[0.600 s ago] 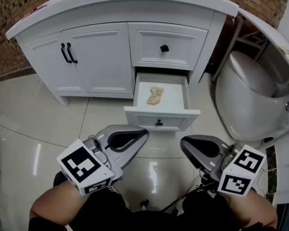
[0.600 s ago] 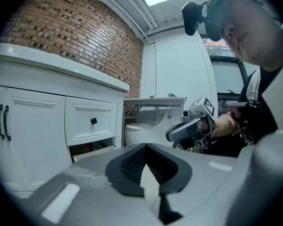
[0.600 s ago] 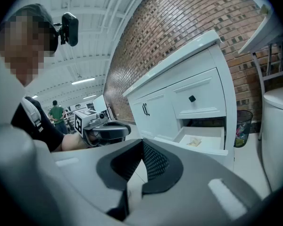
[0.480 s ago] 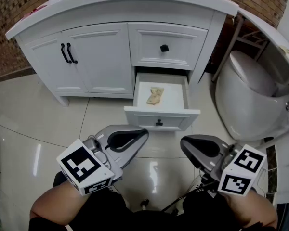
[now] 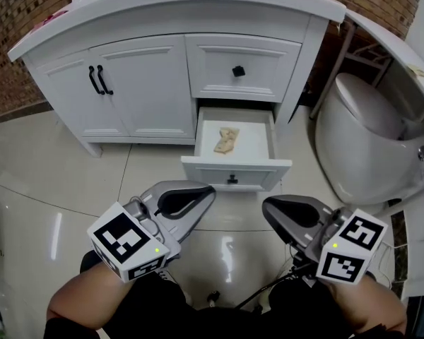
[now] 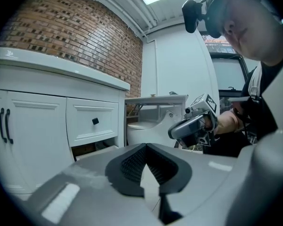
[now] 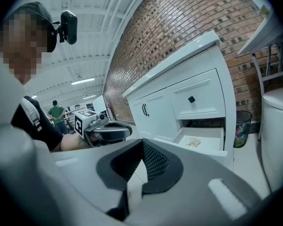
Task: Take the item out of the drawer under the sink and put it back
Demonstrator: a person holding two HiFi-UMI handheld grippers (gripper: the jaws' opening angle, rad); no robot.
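The lower drawer [image 5: 234, 172] of the white vanity stands pulled open, and a small tan item [image 5: 226, 140] lies on its floor. The right gripper view shows the same drawer [image 7: 212, 150] with the item [image 7: 194, 142] inside. My left gripper [image 5: 210, 189] hovers over the floor, just short of the drawer's front and to its left, jaws shut and empty. My right gripper [image 5: 266, 207] floats at the same height to the right, also shut with nothing in it. Both point towards the vanity and touch nothing.
Above the open drawer is a closed drawer with a black knob [image 5: 238, 70]. A double-door cabinet with black handles [image 5: 97, 78] is at the left. A white toilet [image 5: 360, 140] stands close on the right. A bin [image 7: 243, 126] sits between vanity and toilet. The floor is glossy tile.
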